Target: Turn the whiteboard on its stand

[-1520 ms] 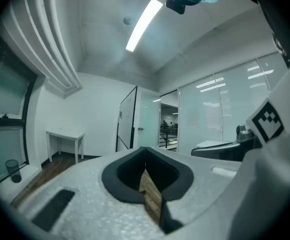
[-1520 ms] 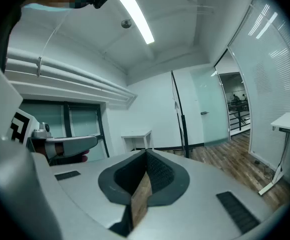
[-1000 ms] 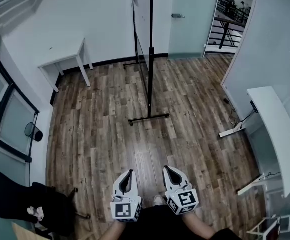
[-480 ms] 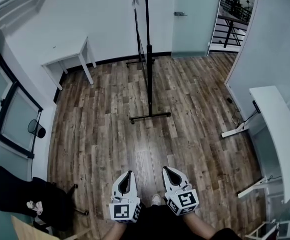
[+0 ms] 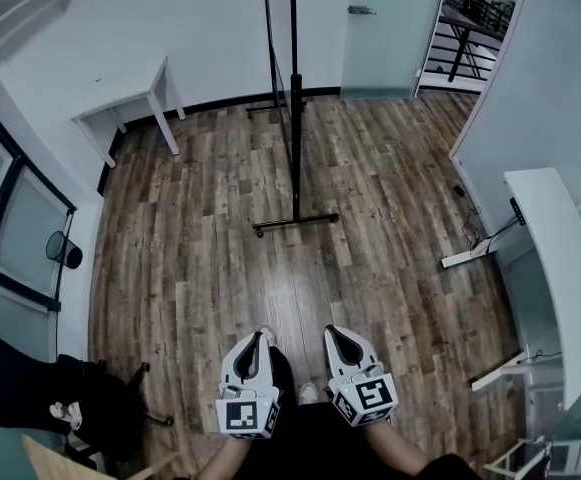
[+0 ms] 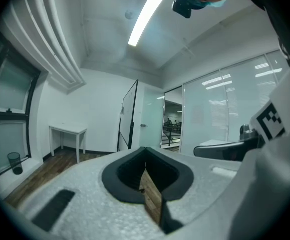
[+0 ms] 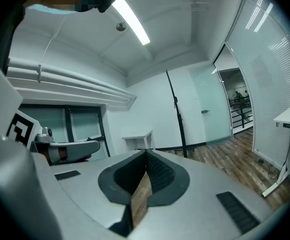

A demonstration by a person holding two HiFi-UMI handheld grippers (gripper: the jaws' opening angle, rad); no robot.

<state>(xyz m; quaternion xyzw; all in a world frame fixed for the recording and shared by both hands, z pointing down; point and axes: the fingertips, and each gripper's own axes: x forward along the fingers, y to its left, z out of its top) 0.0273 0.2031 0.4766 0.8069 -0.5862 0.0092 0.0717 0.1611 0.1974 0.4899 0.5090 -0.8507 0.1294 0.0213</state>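
Observation:
The whiteboard (image 5: 292, 88) stands edge-on to me on its black stand, far across the wood floor, with the near foot bar (image 5: 296, 223) on the planks. It also shows in the left gripper view as a dark-framed whiteboard (image 6: 130, 115), and in the right gripper view as a thin black stand pole (image 7: 177, 115). My left gripper (image 5: 255, 338) and right gripper (image 5: 336, 334) hang side by side low in front of my body, well short of the stand. Both are shut with nothing between the jaws, as the left gripper (image 6: 145, 149) and right gripper (image 7: 145, 153) show in their own views.
A small white table (image 5: 130, 100) stands against the far left wall. A long white desk (image 5: 560, 258) runs along the right side, with a glass door (image 5: 382, 28) and an open doorway beyond. A black chair (image 5: 30, 393) and a bin (image 5: 62, 250) sit at the left.
Both grippers stay shut and almost where they were. The head view has shifted a little, so the stand's foot sits slightly higher in the picture, and a shoe shows by the left gripper.

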